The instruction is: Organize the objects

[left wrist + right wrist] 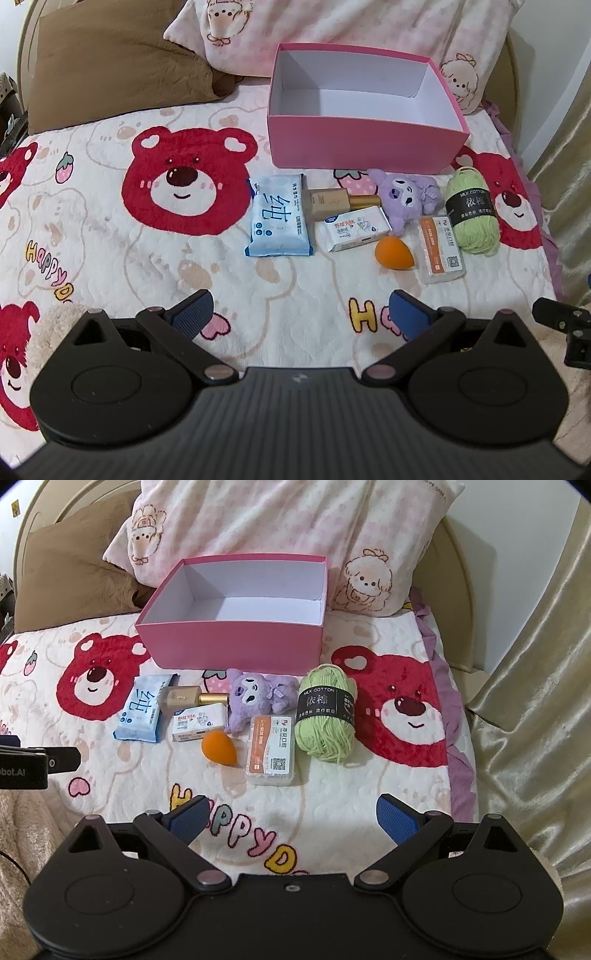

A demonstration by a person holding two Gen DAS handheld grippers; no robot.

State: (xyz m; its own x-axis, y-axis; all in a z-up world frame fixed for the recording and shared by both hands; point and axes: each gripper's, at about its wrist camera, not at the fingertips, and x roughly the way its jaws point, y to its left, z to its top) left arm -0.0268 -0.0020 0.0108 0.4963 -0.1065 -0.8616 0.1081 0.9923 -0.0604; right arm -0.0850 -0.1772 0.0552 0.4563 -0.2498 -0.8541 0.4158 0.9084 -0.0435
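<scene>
A bed covered by a cream blanket [110,258] printed with red bears is shown from both wrist views. At its head, a pink-patterned pillow [280,520] and a brown pillow [110,70] are propped.

The pink box [364,142], open-topped, white inside and holding nothing, is set on the blanket just in front of the pink-patterned pillow; its long axis runs across the bed, left to right.

In front of the box, seven items are laid in a loose row. The green yarn skein [327,716] is placed at the right end, its long axis running toward the box and its black band facing up. The blue wipes pack [279,218] is placed at the left end, flat, long axis likewise toward the box. The purple plush toy [258,698] lies between them, its head toward the near side. The clear plastic case [271,751] with an orange label lies flat just left of the yarn, long axis toward the box. The small white tissue pack [356,229] is angled across the row. The beige bottle [190,698] lies on its side, its gold cap pointing right toward the plush toy. The orange makeup sponge [218,748] lies nearest, its tip pointing right.

The left gripper [299,314] and right gripper [290,818] are both held over bare blanket, well short of the row, jaws spread wide with nothing between them.
</scene>
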